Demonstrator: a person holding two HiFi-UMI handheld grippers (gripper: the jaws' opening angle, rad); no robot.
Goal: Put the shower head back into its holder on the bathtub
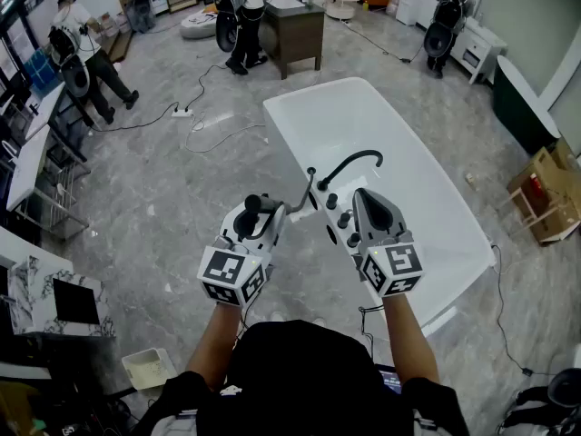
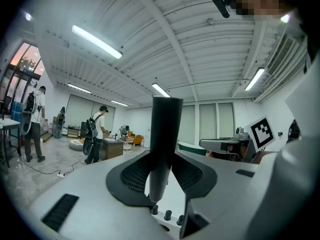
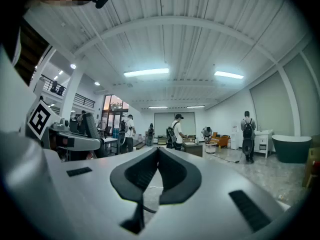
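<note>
The white bathtub (image 1: 300,107) lies ahead in the head view, with a black curved faucet (image 1: 349,163) and black knobs (image 1: 343,218) on its near rim. My left gripper (image 1: 260,213) is shut on the black shower head (image 1: 251,207), just left of that rim. A thin hose (image 1: 300,200) runs from it to a small black fitting (image 1: 310,173) on the rim. In the left gripper view the shower head (image 2: 165,129) stands upright, clamped in the left gripper (image 2: 162,184). My right gripper (image 1: 365,198) hovers over the rim by the knobs, and in its own view the right gripper (image 3: 157,164) is shut and empty.
Several people with backpacks stand at the back and left. A wooden cabinet (image 1: 295,30) is behind the tub, and a power strip with cable (image 1: 182,112) lies on the grey floor. A dark tub (image 1: 522,107) and cardboard boxes (image 1: 554,193) stand at the right, a small bin (image 1: 150,368) near left.
</note>
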